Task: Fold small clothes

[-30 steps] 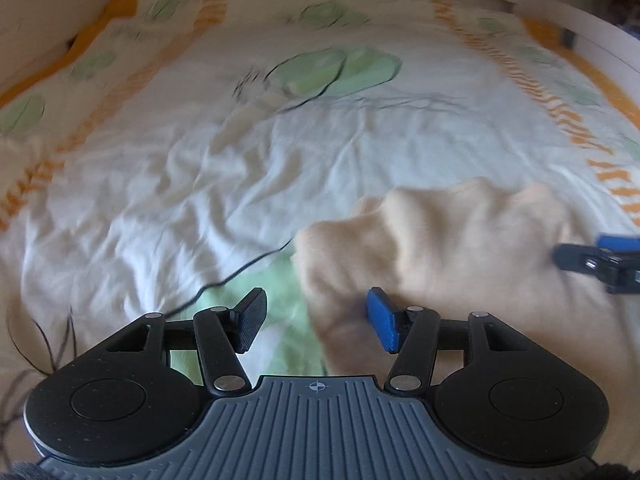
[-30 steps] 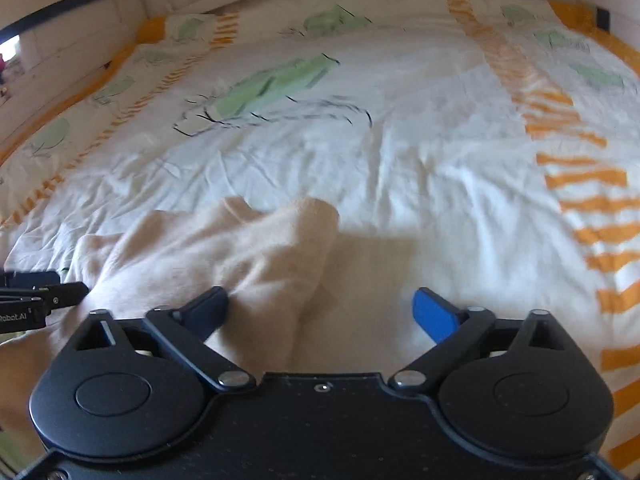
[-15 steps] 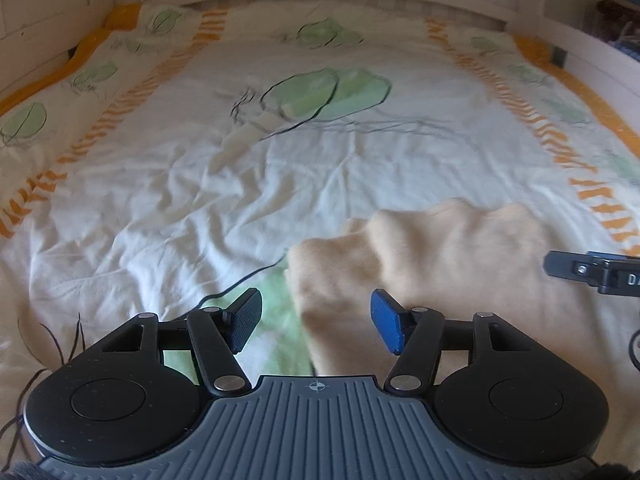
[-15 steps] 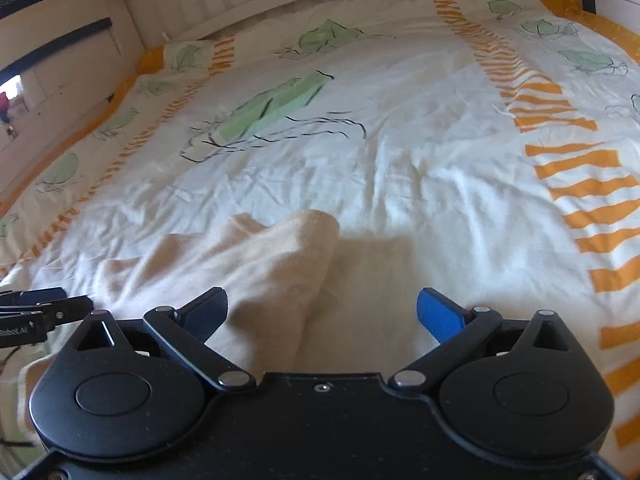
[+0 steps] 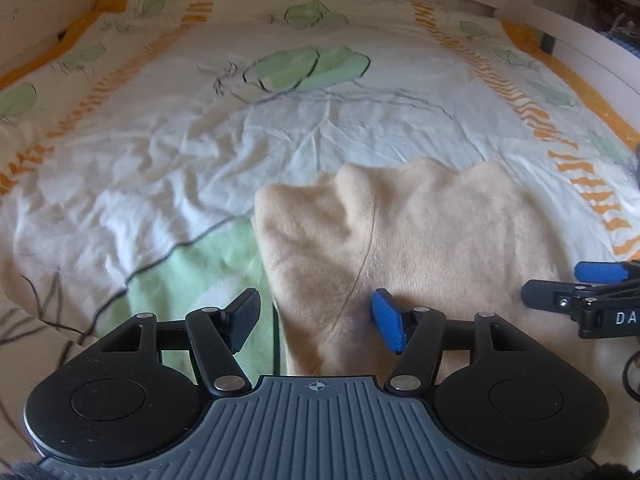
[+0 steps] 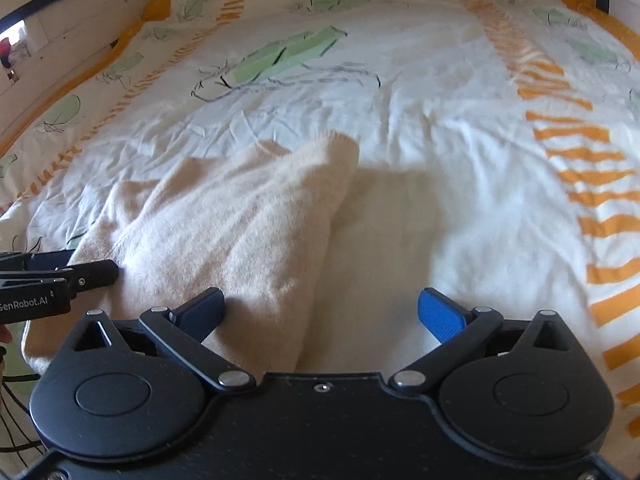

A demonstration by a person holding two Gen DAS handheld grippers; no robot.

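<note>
I see a wrinkled white bedsheet (image 5: 168, 168) with green leaf prints and orange stripes, pale wooden bed rail (image 6: 72, 36) at 10 o'clock. Cream fleece garment (image 5: 420, 240) lies at centre. Left gripper (image 5: 316, 322) and right gripper (image 6: 320, 312) both gape, holding nothing.

A small cream fleece garment (image 5: 420, 240) lay folded and rumpled on the bed's leaf-printed sheet (image 5: 160, 160). Its thick folded edge lay toward the headboard, a curved seam ran down its top layer, and its left edge overlapped a green leaf print.
</note>
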